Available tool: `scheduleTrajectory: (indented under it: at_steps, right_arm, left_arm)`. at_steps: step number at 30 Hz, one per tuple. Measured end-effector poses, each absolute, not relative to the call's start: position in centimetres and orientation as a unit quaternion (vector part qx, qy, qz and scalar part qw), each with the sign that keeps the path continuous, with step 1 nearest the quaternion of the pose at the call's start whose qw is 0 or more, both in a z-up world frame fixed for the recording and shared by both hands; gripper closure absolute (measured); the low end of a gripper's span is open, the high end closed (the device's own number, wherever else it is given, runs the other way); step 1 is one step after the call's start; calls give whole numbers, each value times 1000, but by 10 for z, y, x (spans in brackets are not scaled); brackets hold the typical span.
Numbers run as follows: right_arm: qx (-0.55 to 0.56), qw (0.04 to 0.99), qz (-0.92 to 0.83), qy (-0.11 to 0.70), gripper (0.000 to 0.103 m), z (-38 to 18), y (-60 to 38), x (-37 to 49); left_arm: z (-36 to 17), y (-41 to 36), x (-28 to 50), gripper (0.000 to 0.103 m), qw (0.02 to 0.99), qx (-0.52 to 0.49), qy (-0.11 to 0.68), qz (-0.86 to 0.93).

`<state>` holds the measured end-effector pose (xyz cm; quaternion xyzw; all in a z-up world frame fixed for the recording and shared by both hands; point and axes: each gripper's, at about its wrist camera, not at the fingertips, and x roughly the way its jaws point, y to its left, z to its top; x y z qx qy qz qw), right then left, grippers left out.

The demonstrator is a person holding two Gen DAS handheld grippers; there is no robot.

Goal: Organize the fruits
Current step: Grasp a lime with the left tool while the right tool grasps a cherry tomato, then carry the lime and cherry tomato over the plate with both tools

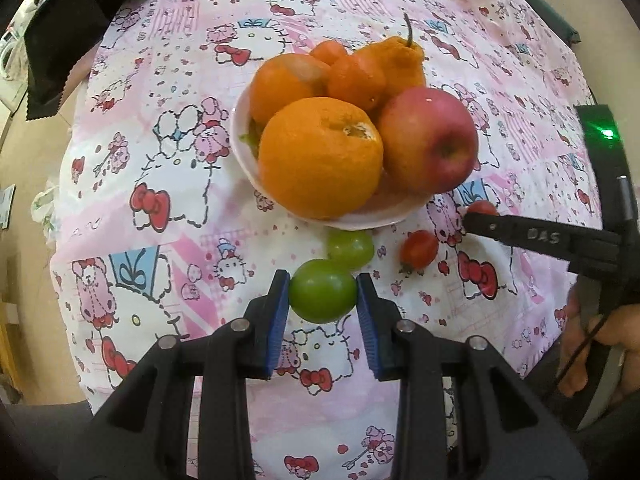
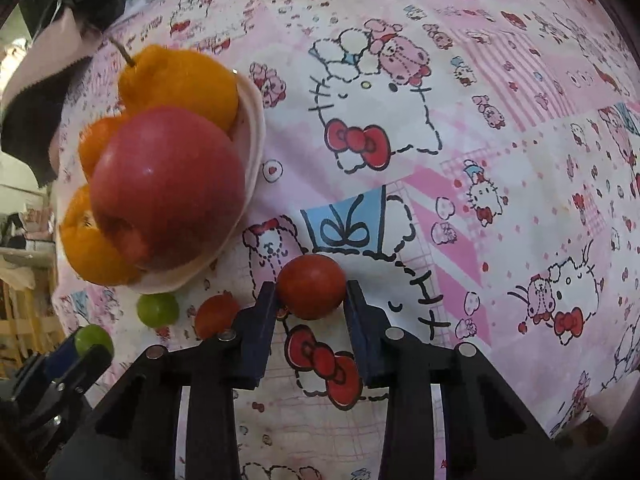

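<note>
Our left gripper (image 1: 322,294) has its blue pads pinched on a green fruit (image 1: 322,291), one pad on each side of it. Our right gripper (image 2: 311,290) is clamped the same way on a red tomato (image 2: 311,286), its dark pads pressing both flanks; in the left wrist view only one of its black fingers shows, with that tomato peeking out behind its tip.

Just beyond the held green fruit lies a second green fruit (image 1: 350,249), resting on the cloth right at the near rim of the plate (image 1: 242,148). To its right, apart from it, lies a second red tomato (image 1: 419,250), small and oval, on the cloth between the two grippers (in the right wrist view it sits just left of our left-hand pad).

The plate is pale pink and piled high. At its front we see a large orange (image 1: 320,158) with a torn patch of peel on top, and beside it, touching, a red apple (image 1: 430,140). Behind them sit another orange (image 1: 286,82) and two smaller orange fruits, and at the back a knobbly orange fruit with a stem (image 1: 400,60).

Everything rests on a pink and white cartoon-print tablecloth (image 1: 160,208). A black cloth (image 1: 68,40) lies over the table's far left edge. At the right edge of the left wrist view we see a hand (image 1: 596,352) gripping the right tool's handle.
</note>
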<state>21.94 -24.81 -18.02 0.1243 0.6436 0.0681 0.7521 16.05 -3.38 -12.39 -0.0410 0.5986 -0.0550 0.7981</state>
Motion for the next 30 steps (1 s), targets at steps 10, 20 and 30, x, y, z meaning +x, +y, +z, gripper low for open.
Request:
scheduleTrajectory:
  at_steps: [10,20,30]
  right_arm:
    - [175,780,91,594,67,-140,-278,197]
    - [237,832,135,482,67,-78,-293,181]
    - [280,838,203,423,67,-43,-280,180]
  left_arm:
    - [-112,-13,160,74,823,-63,563,-25]
    - [-88,-7,149,74,854,-56,517,-30]
    - [-48,42,163,74,862,-136,488,-1]
